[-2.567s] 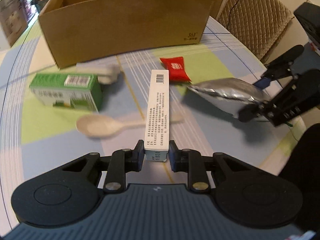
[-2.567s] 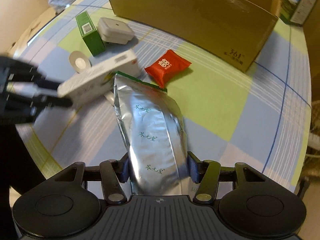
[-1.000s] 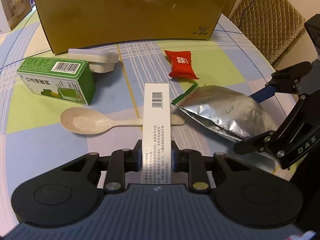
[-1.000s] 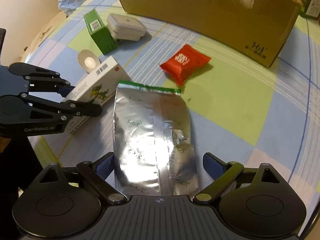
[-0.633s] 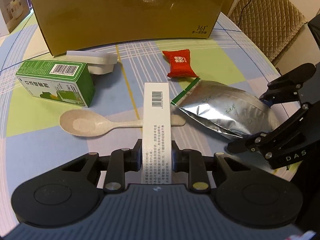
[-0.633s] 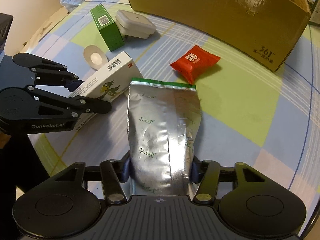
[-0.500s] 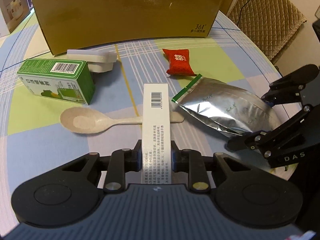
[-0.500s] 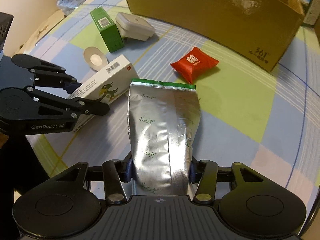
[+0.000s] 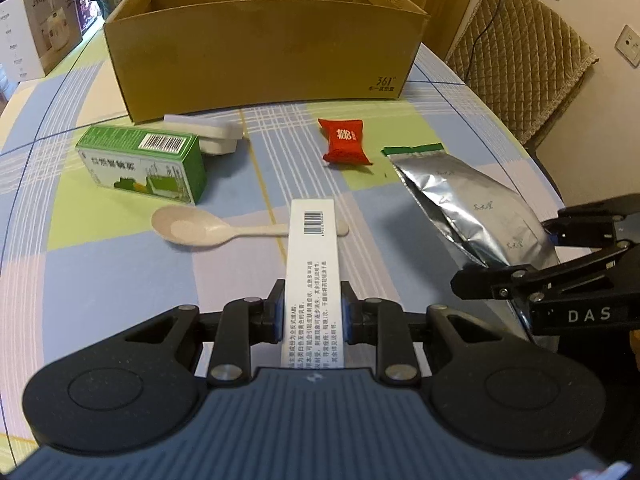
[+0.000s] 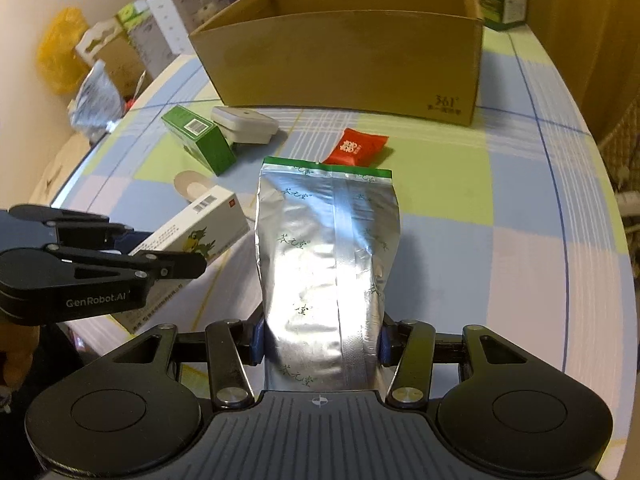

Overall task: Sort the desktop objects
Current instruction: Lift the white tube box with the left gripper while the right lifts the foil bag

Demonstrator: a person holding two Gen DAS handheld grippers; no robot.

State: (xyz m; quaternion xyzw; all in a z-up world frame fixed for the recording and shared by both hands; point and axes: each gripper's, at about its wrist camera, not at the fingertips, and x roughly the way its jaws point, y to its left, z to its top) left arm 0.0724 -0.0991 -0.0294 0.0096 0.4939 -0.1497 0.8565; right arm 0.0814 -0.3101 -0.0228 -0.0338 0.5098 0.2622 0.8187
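Both sets of fingers grip: left gripper (image 9: 312, 316) on white carton (image 9: 313, 276), right gripper (image 10: 320, 342) on foil pouch (image 10: 326, 264).

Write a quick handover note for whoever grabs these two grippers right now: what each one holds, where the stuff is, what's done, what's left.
Left gripper: shut on the long white barcoded carton, lifted above the table.
Right gripper: shut on the silver foil pouch, also raised.
Open brown cardboard box stands at the far side of the checked tablecloth; its contents cannot be seen.
Lying on the cloth: green carton, white plastic case, beige spoon, red snack packet.
Left: probably drop both held items into the box, then collect the four loose ones.
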